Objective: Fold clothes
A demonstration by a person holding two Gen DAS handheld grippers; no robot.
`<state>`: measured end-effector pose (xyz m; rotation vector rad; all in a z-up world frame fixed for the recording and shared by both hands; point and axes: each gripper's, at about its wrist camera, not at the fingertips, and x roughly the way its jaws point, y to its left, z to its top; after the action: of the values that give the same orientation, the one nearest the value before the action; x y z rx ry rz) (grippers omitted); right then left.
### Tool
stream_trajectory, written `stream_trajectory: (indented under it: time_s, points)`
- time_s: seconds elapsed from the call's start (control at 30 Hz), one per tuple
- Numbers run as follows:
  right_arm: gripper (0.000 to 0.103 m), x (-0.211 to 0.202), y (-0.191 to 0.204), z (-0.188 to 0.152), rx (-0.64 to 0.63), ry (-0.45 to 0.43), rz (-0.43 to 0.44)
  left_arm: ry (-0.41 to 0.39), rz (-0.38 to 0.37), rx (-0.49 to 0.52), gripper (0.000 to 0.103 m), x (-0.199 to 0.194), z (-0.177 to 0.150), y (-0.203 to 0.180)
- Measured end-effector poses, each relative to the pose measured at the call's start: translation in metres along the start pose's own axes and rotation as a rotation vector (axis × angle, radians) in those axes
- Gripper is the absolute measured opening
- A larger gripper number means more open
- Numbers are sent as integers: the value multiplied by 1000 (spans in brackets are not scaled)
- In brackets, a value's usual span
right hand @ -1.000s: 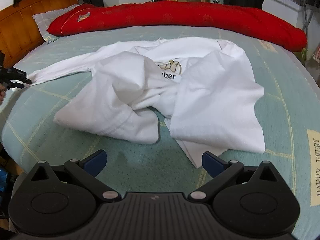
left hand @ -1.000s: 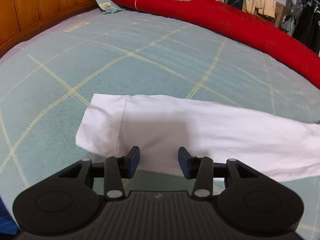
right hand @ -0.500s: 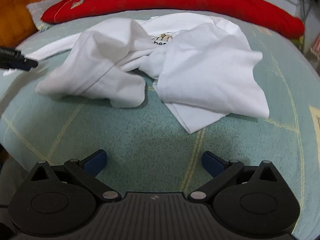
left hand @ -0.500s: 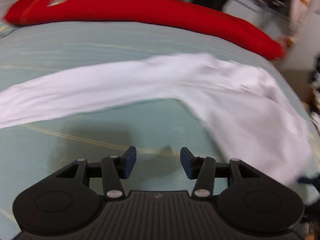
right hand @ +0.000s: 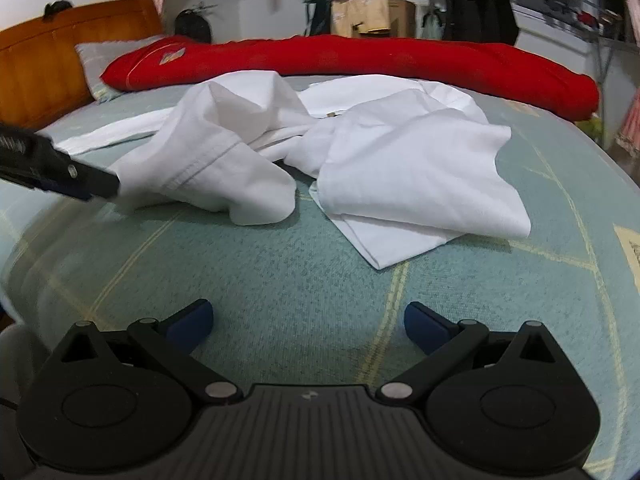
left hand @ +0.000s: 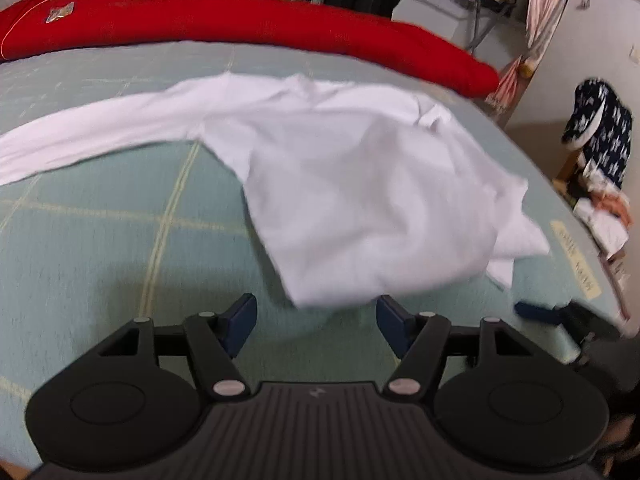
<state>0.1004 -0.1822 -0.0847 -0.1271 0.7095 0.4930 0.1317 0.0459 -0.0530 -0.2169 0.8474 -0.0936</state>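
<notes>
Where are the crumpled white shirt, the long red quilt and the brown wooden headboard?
Crumpled white shirt (right hand: 420, 168): right wrist view, on its flat folded part.
Long red quilt (right hand: 400, 60): right wrist view, on its middle.
Brown wooden headboard (right hand: 44, 64): right wrist view, on its panel.

Two gripper-mounted fisheye views look down across the bed (right hand: 280, 320) from close range, sharing the white shirt (left hand: 360, 200).
</notes>
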Motion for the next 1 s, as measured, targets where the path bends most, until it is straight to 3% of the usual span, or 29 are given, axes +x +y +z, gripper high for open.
stream_trajectory:
  time_s: [0.07,0.33,0.53,0.63,1.0]
  points:
    - [103,-6,-4,6,7,10,-18,3,7,4,67,-1,-3,0]
    - [103,-16,-25,38,48,-122,-244,8,14,-8,68,-3,-7,1]
    - [103,28,-12,49,48,-75,-250,12,16,-18,69,0,-6,4]
    - [103,47,0,46,16,-50,-299,12,21,-25,69,1,-6,7]
    - [103,21,-63,36,126,-26,-421,9,28,-32,69,3,-5,11]
